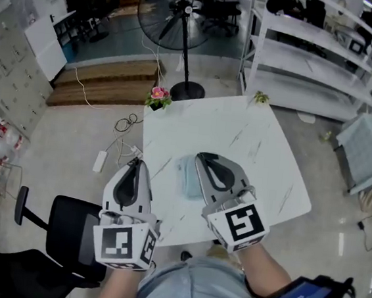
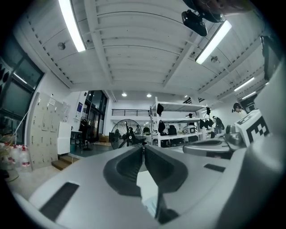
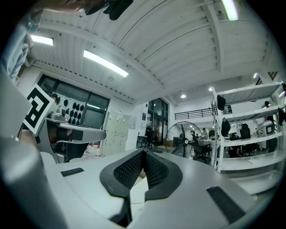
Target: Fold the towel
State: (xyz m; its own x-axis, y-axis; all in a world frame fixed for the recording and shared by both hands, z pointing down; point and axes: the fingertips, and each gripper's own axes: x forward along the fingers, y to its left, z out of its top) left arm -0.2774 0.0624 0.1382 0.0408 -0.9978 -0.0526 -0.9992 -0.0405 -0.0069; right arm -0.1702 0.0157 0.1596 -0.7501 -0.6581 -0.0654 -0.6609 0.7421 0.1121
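Note:
A small folded light-blue towel [image 1: 187, 177] lies on the white marble-patterned table [image 1: 240, 134], near its front edge. My right gripper [image 1: 202, 156] hovers over the towel's right part and hides it; its jaws are shut with nothing between them. My left gripper [image 1: 136, 162] is held off the table's left front corner, above the floor, also shut and empty. In the left gripper view the left gripper [image 2: 143, 146] points level across the room, its jaws meeting at the tip. The right gripper view shows the right gripper [image 3: 143, 152] likewise pressed together and empty.
A pot of pink flowers [image 1: 157, 97] and a small green plant [image 1: 261, 97] stand at the table's far corners. Beyond the table is a standing fan [image 1: 178, 18], with white shelving [image 1: 313, 66] at the right. A black office chair [image 1: 64, 235] stands at the lower left.

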